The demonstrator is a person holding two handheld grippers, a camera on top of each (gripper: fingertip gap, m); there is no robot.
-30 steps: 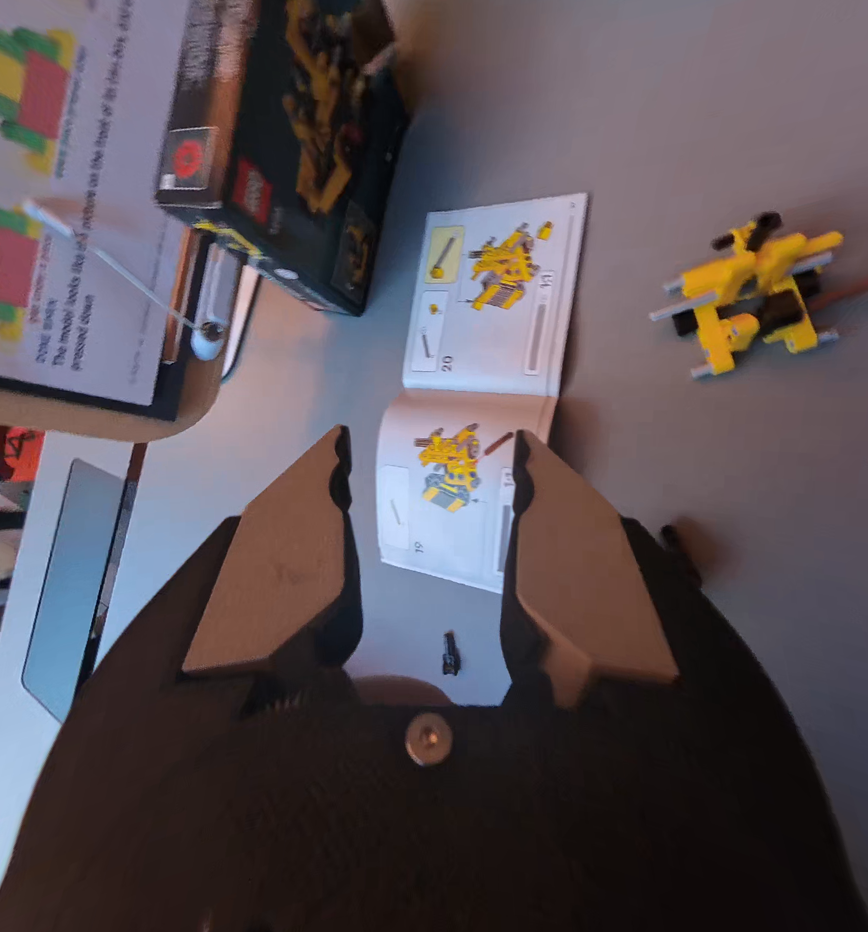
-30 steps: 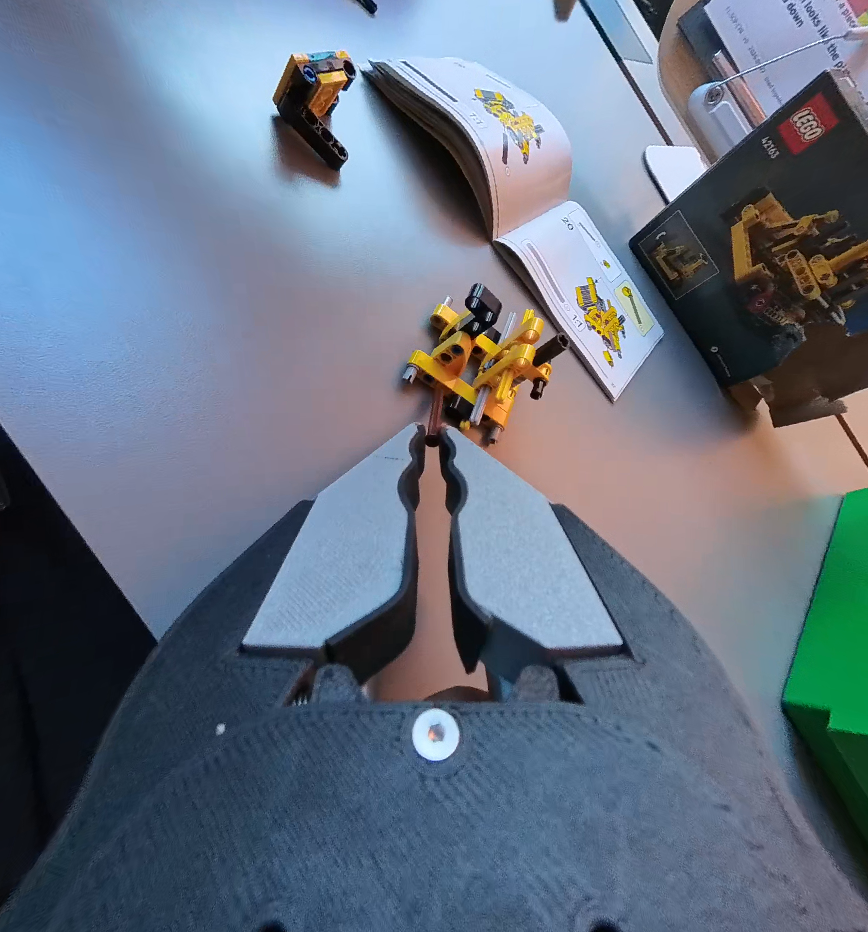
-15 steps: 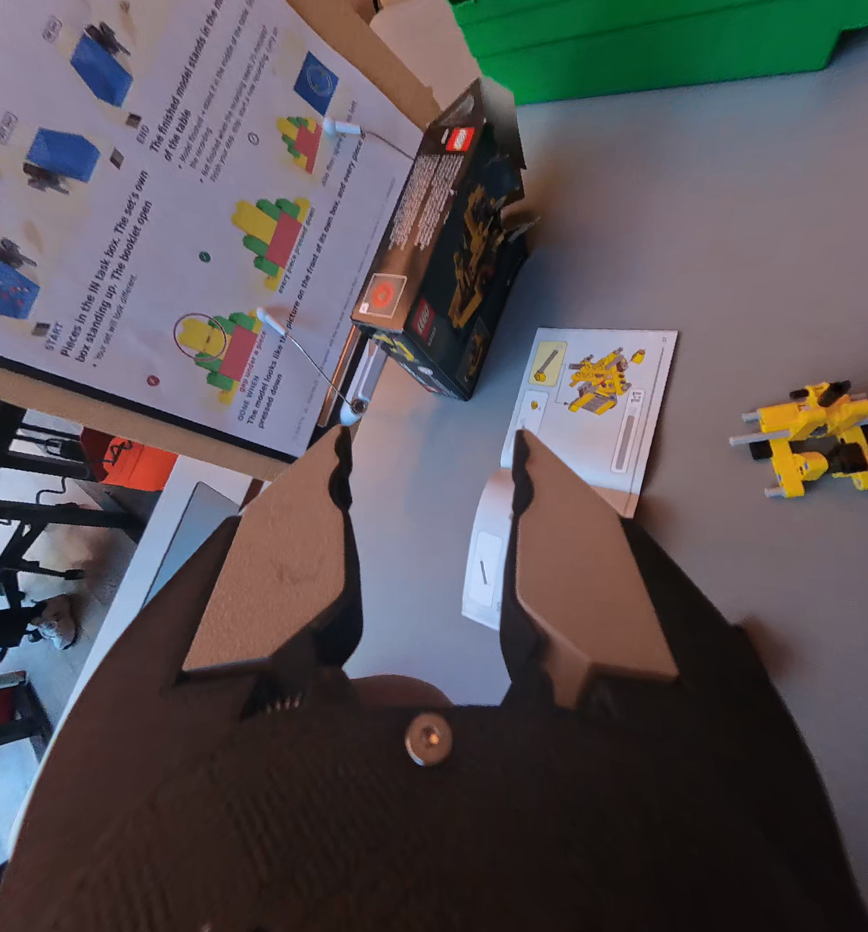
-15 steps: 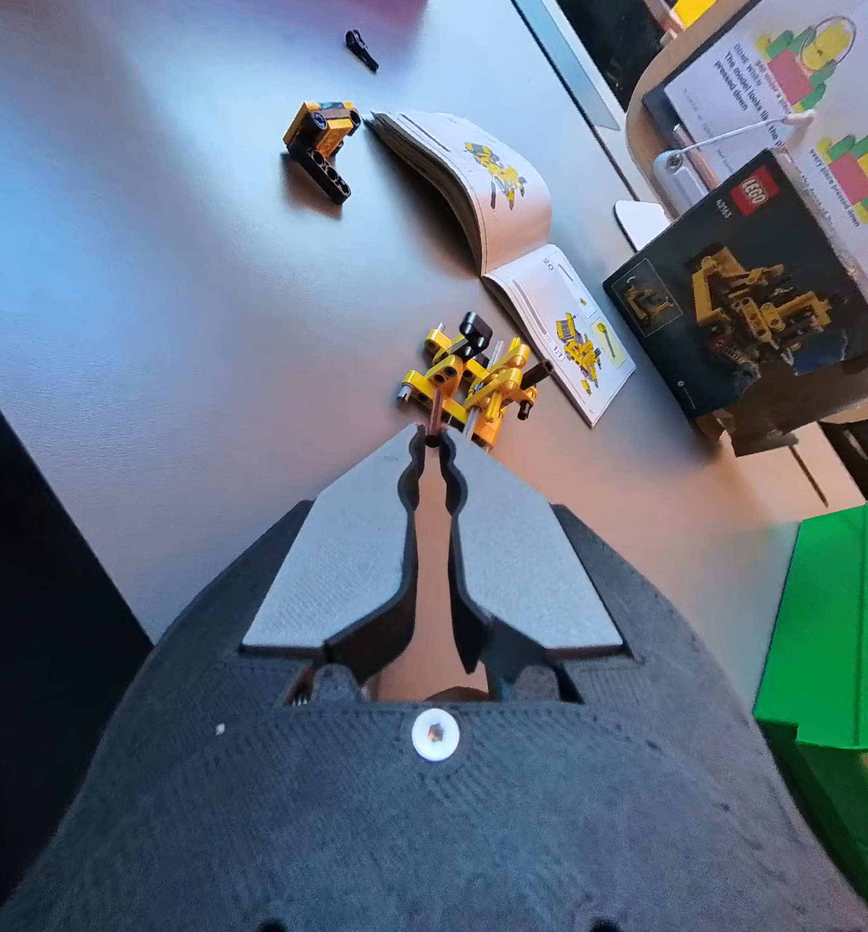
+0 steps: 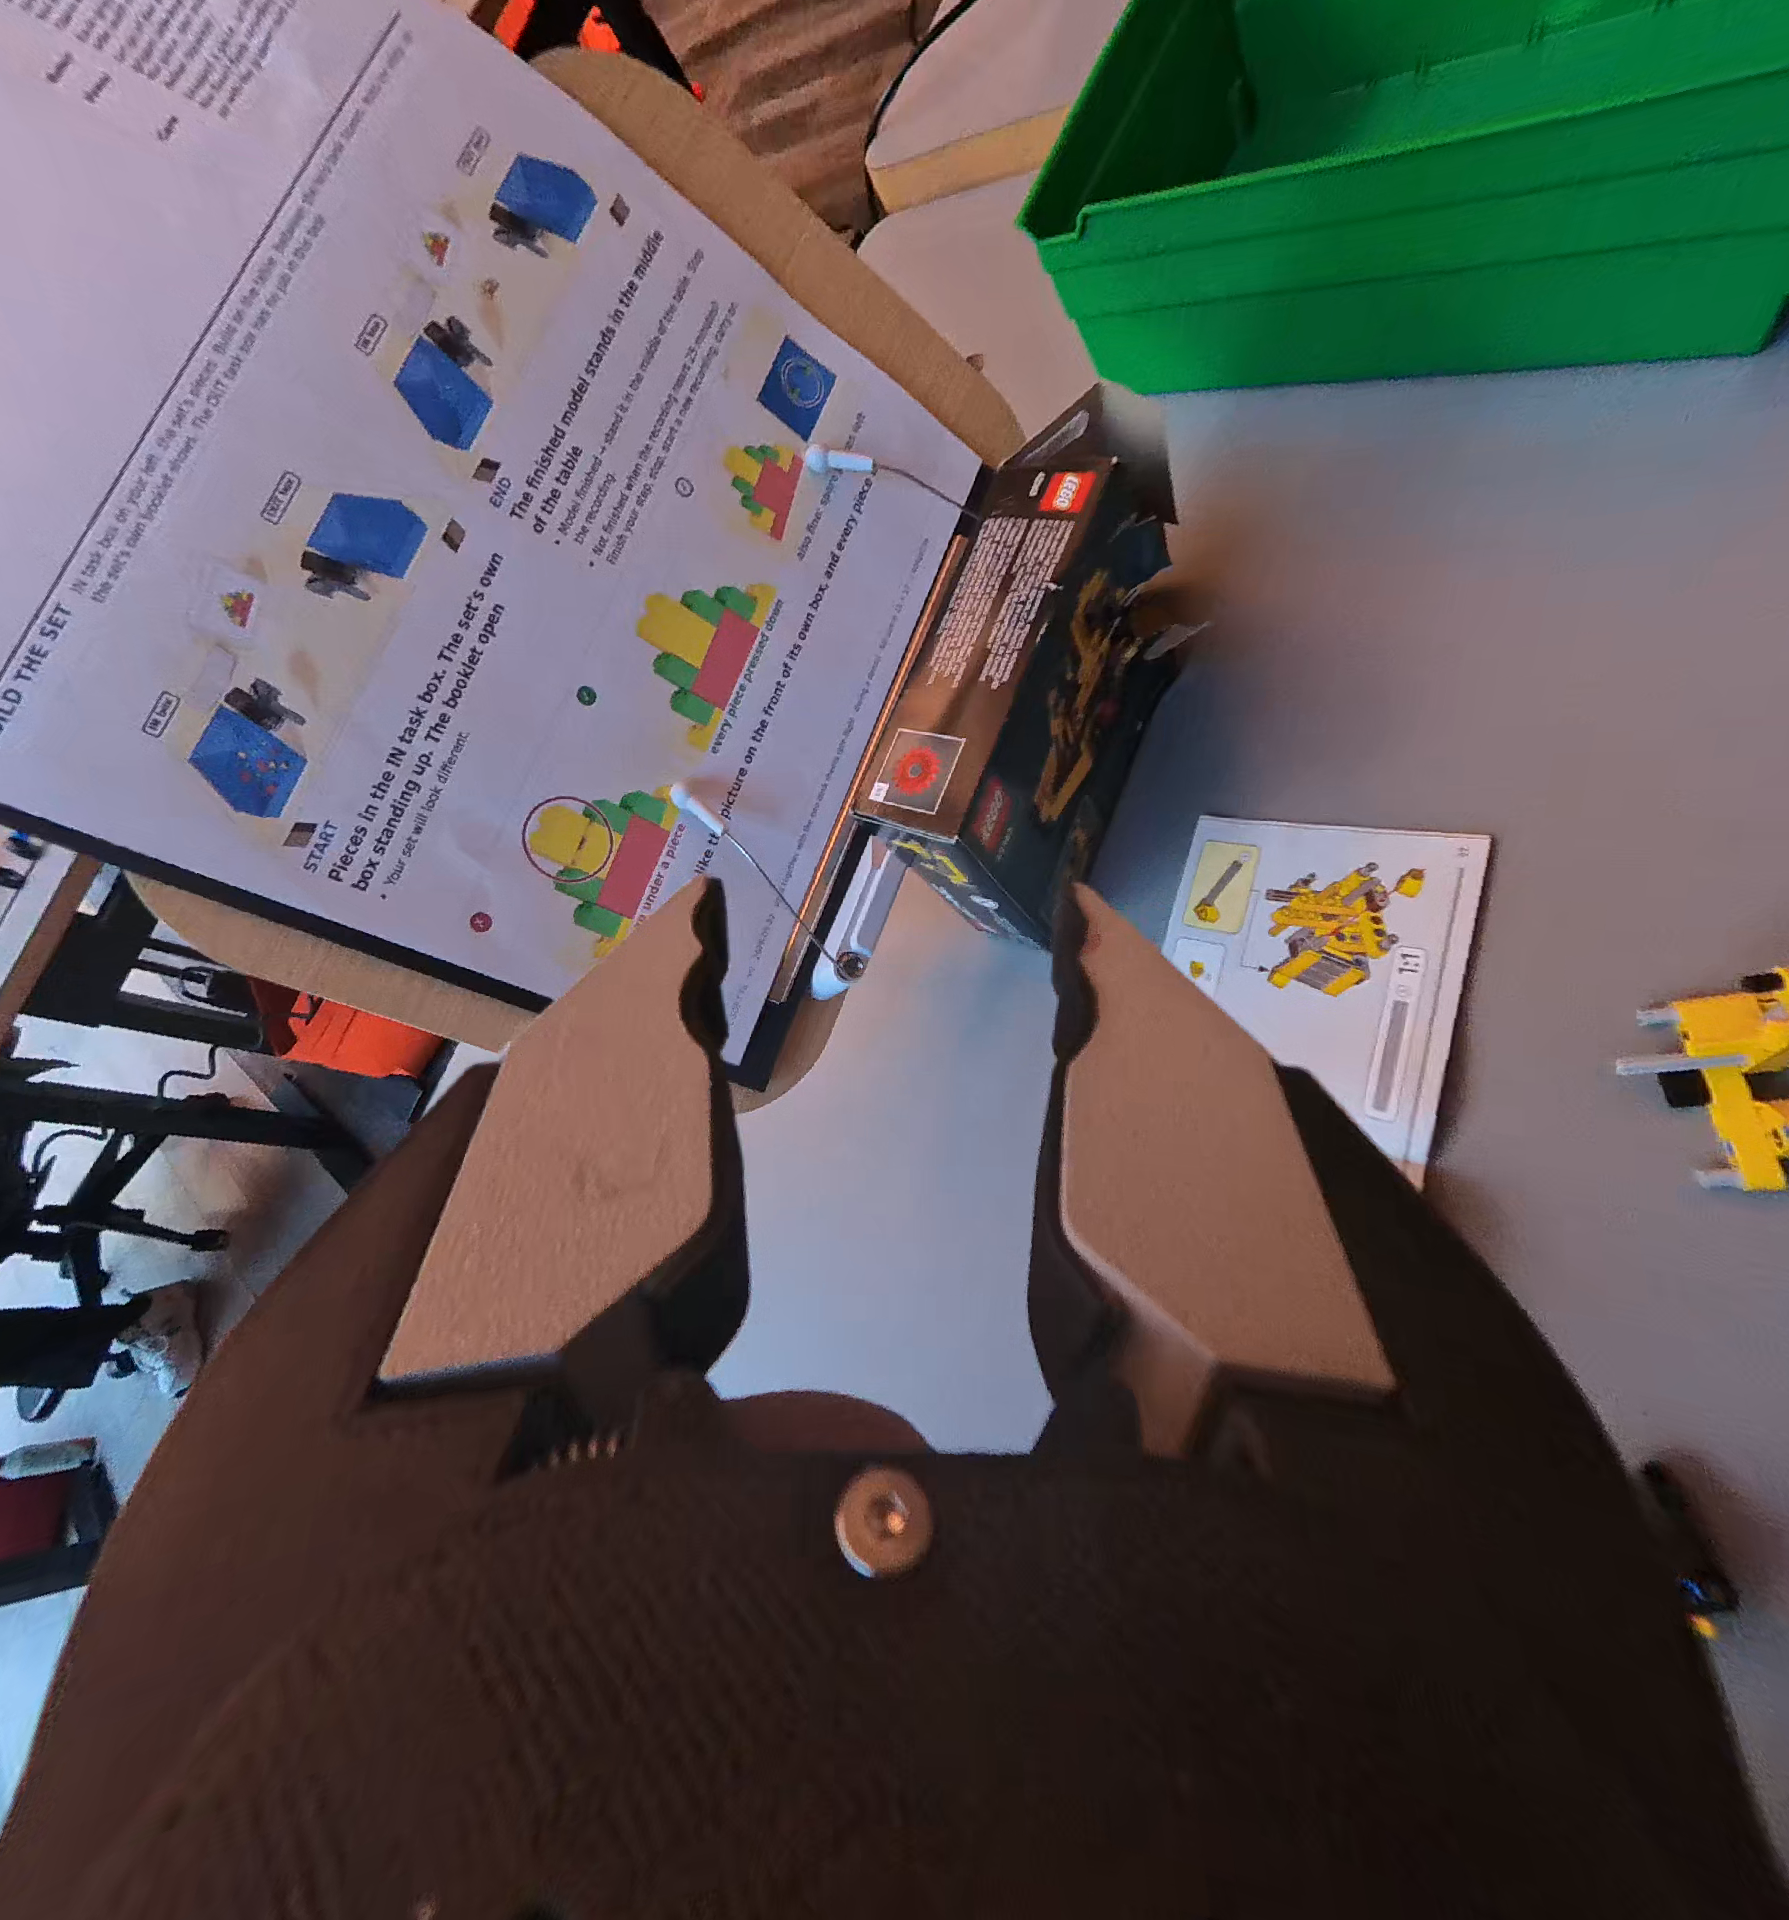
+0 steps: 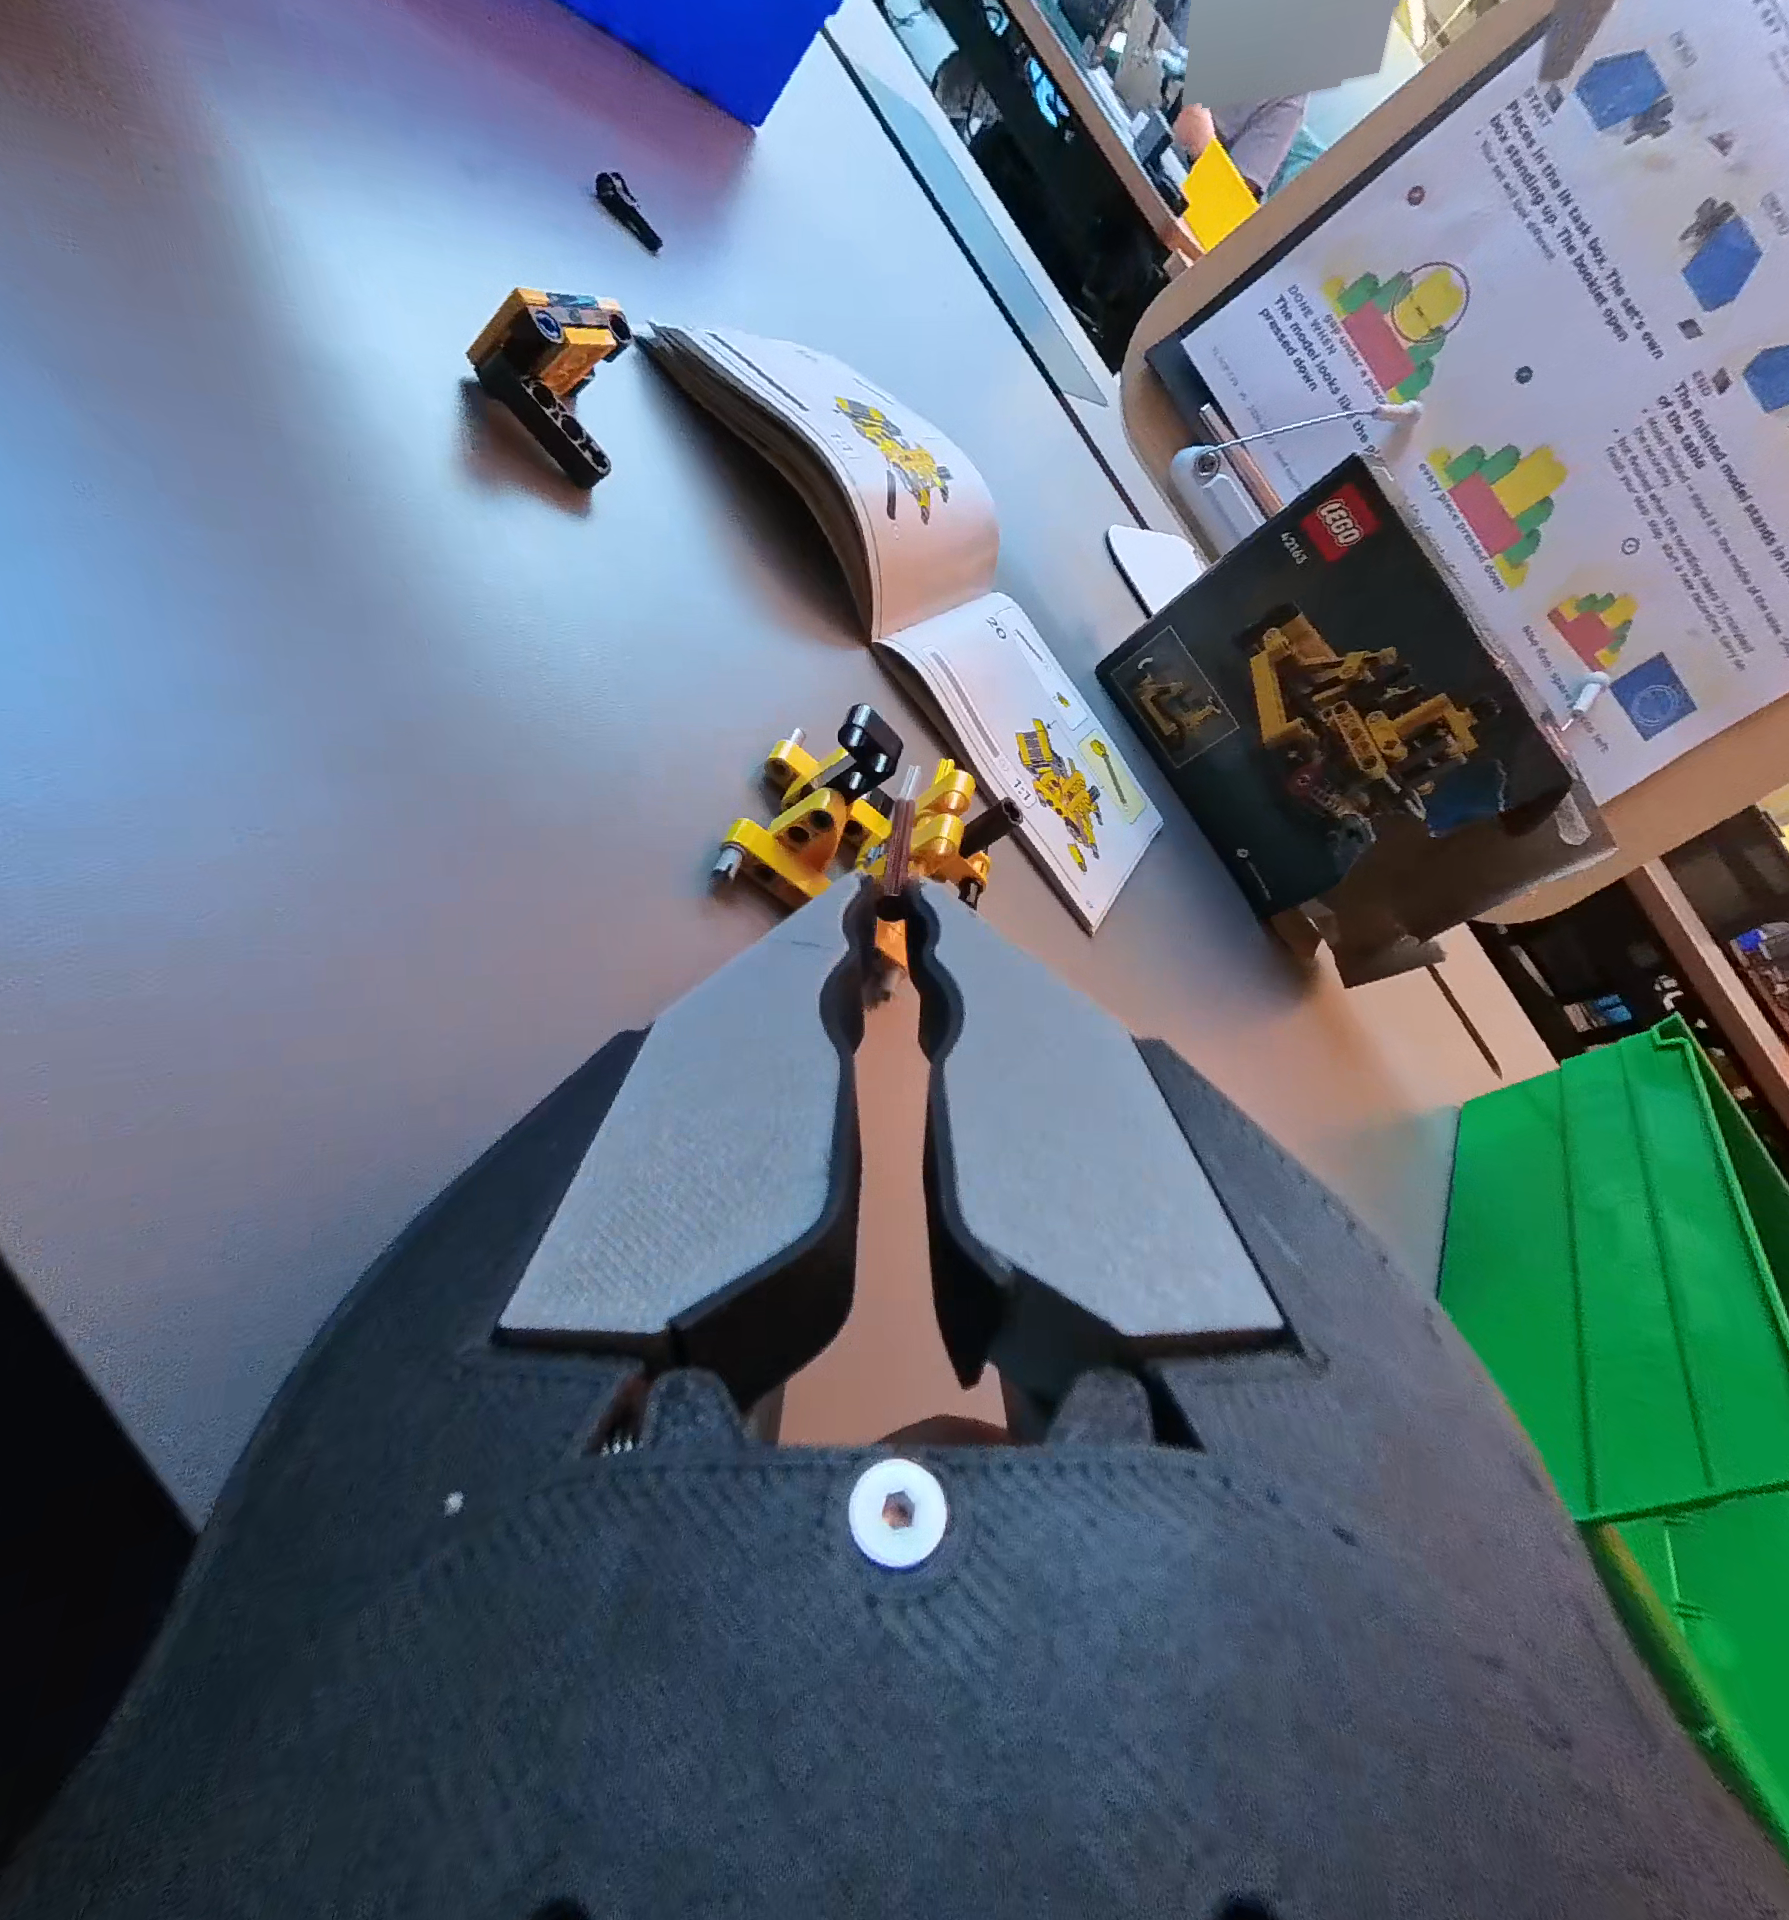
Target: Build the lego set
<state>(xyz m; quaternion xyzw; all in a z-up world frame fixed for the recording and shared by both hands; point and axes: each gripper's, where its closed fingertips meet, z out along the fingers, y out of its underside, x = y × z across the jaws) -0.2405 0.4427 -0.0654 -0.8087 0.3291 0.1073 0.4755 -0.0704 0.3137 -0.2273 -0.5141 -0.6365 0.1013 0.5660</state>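
My right gripper (image 6: 890, 914) is shut on a thin brown axle (image 6: 903, 831) that sticks out past its tips. The axle's far end lies over the yellow and black lego model (image 6: 817, 826) on the grey table; I cannot tell if it is inserted. The model also shows at the right edge of the left wrist view (image 5: 1763, 1070). My left gripper (image 5: 885, 935) is open and empty, held above the table near the open instruction booklet (image 5: 1326, 966). A small yellow and black sub-assembly (image 6: 547, 364) and a black pin (image 6: 628, 211) lie farther off.
The booklet (image 6: 869, 488) lies open beside the model. The black lego box (image 6: 1326, 686) leans against a stand with a printed instruction sheet (image 5: 402, 468). A green bin (image 5: 1441, 187) stands at the table's end, and a blue box (image 6: 703, 31) at the far side. Tip to tip, the grippers are about 25 cm apart.
My left gripper rose and tilted up from the booklet toward the sheet and green bin, still open. My right gripper moved closer to the model, and the axle now points over it.
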